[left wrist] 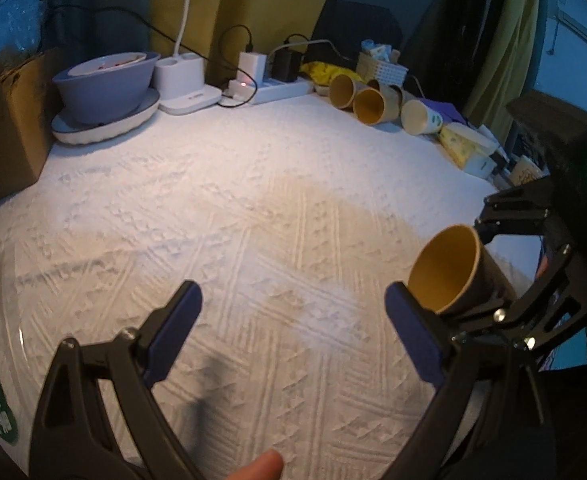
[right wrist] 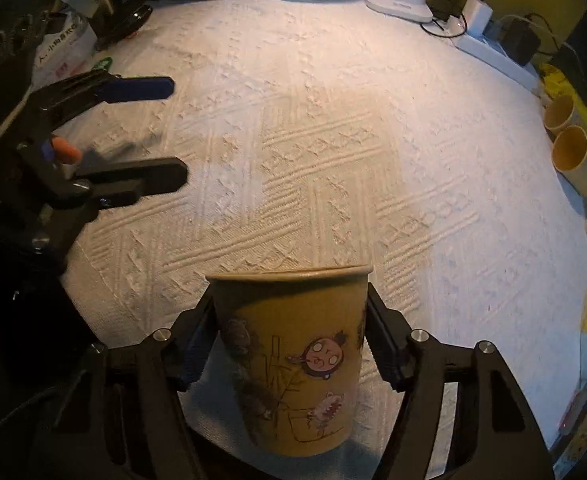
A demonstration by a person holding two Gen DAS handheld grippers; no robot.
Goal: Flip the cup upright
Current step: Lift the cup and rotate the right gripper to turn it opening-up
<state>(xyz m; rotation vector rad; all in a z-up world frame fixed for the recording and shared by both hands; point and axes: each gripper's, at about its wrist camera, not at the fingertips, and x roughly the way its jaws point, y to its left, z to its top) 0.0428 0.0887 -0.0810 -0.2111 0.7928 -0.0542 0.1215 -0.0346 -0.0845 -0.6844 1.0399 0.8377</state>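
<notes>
Covering the whole work surface, the white textured cloth (right wrist: 313, 128) is the landmark; a grey bowl (left wrist: 107, 88) on its plate and a white power strip (left wrist: 281, 90) sit at the cloth's far edge, with spare cups (left wrist: 367, 106) lying on their sides at its far right corner. Over the cloth's near right part, the right gripper (right wrist: 289, 344) is clamped on the brown paper cup (right wrist: 293, 360), one finger on each side of the wall, just below the rim. From the right wrist view the cup looks rim-up and close to vertical; from the left wrist view its mouth tilts toward the cloth's middle. Whether the base touches the cloth I cannot tell. Step judged: the flip is mostly done and the cup is about to be set down. Next move calls for levelling the cup, lowering its base flat onto the cloth, then letting go without tipping it. The left gripper (left wrist: 293, 332) hovers over the cloth's near middle, fingers spread wide, holding nothing, just beside the cup but apart from it.
</notes>
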